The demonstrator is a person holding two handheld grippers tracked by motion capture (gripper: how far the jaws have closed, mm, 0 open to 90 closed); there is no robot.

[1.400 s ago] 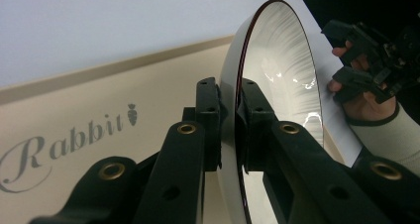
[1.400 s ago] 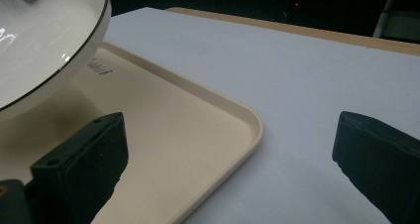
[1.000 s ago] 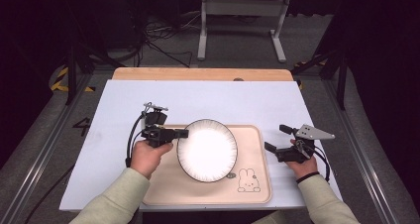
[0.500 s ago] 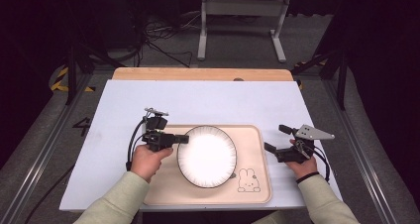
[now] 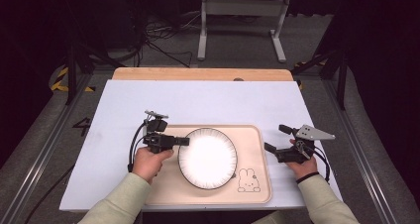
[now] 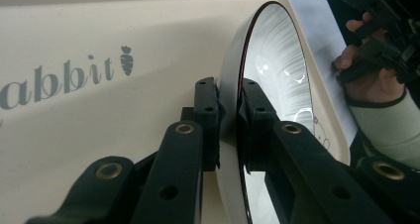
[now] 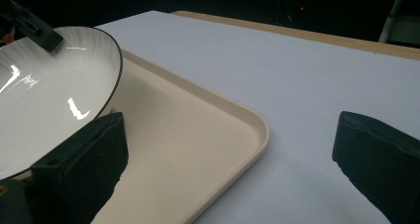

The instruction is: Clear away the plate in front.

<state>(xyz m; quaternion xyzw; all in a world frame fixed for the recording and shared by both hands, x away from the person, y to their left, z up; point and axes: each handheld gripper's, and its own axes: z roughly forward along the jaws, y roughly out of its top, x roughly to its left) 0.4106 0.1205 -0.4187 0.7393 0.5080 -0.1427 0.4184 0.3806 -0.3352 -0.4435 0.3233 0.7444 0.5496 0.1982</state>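
A white plate (image 5: 208, 158) with a thin dark rim sits over the beige tray (image 5: 255, 135) that has a rabbit drawing. My left gripper (image 5: 181, 141) is shut on the plate's left rim. In the left gripper view the two jaws (image 6: 229, 110) pinch the plate's edge (image 6: 277, 75), one above and one below. In the right gripper view the plate (image 7: 49, 95) looks tilted, with its near edge lifted off the tray (image 7: 198, 149). My right gripper (image 5: 276, 138) stands open just past the tray's right edge, with nothing between its jaws (image 7: 230, 154).
A white mat (image 5: 198, 102) covers the wooden table (image 5: 198, 74). Beyond the table are a metal stand (image 5: 240, 16) and cables on the floor (image 5: 163, 30). The tray carries the word "rabbit" (image 6: 59, 80) with a carrot mark.
The left gripper and the plate have moved a little toward the person and lower over the tray. The right gripper has stayed still.
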